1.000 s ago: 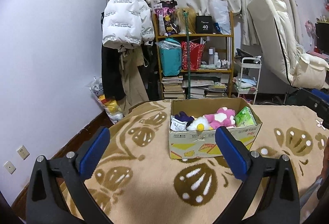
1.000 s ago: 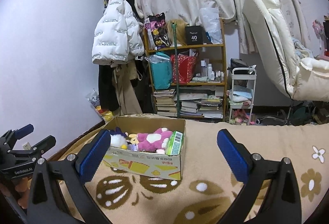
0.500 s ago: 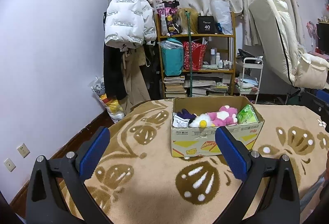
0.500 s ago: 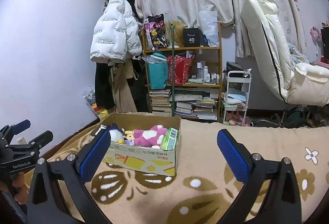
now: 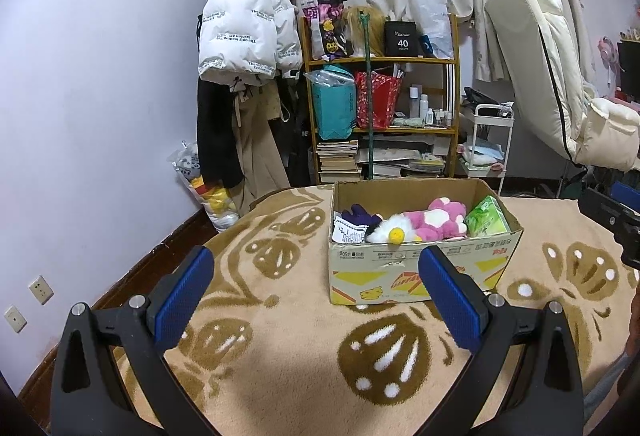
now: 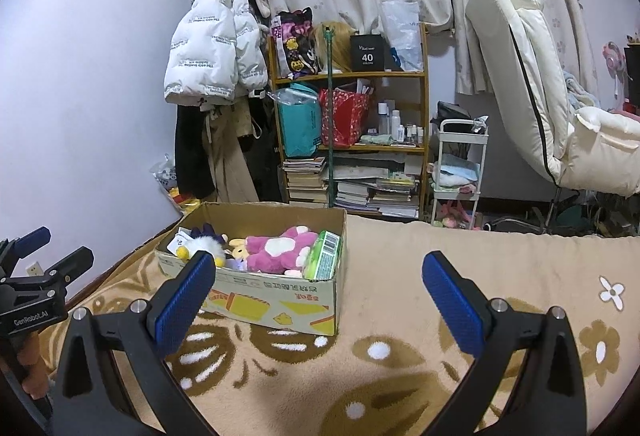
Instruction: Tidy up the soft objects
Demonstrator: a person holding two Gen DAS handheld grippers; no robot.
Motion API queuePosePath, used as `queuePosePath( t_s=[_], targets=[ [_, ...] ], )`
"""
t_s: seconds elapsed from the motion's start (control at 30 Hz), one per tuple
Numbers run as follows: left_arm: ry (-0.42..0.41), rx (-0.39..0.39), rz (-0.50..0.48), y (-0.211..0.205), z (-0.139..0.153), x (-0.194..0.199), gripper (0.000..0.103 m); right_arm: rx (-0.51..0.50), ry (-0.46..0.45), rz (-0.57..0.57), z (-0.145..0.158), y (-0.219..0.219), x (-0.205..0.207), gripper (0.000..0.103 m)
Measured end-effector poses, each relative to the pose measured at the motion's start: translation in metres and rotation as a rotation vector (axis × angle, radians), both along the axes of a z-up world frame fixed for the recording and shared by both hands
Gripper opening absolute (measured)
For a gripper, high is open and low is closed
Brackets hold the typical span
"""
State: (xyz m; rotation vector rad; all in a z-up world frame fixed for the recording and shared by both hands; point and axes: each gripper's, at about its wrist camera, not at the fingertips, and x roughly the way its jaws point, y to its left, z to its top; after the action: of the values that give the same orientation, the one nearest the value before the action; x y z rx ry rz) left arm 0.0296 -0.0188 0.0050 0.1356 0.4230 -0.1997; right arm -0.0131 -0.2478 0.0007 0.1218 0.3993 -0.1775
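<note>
**Both grippers spread wide above the blanket, toys in the box**

The left hand-held gripper point(image 5: 316, 292) hangs with its blue pads far apart and nothing between them, low over the beige blanket point(image 5: 280, 364) with its brown leaf pattern. The right hand-held gripper point(image 6: 318, 294) is spread just as wide, also empty.

The cardboard box point(image 5: 416, 272) sits on the blanket at about 1 o'clock from the left hand-held gripper and at 11 o'clock from the right one. Inside it lie the soft things: a pink plush toy point(image 5: 438, 222) in the middle, a white plush with a yellow beak point(image 5: 390, 232) just beside it at 9 o'clock, something dark purple point(image 5: 358, 213) behind that, and a green packet point(image 5: 486, 222) against the wall at 3 o'clock.

Beyond the box, at 12 o'clock, stands a wooden shelf point(image 6: 360, 75) crowded with bags and books, with a white puffer jacket point(image 6: 212, 55) hanging at its 9 o'clock side.
</note>
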Motion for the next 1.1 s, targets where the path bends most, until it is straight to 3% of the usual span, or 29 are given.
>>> queuePosePath(
  t_s=[1.1],
  targets=[
    [-0.01, 0.024, 0.007, -0.0055, -0.0055, 0.002, 0.101, 0.003, 0.005, -0.008, -0.0046, -0.0074, 0.0031, 0.103]
  ],
)
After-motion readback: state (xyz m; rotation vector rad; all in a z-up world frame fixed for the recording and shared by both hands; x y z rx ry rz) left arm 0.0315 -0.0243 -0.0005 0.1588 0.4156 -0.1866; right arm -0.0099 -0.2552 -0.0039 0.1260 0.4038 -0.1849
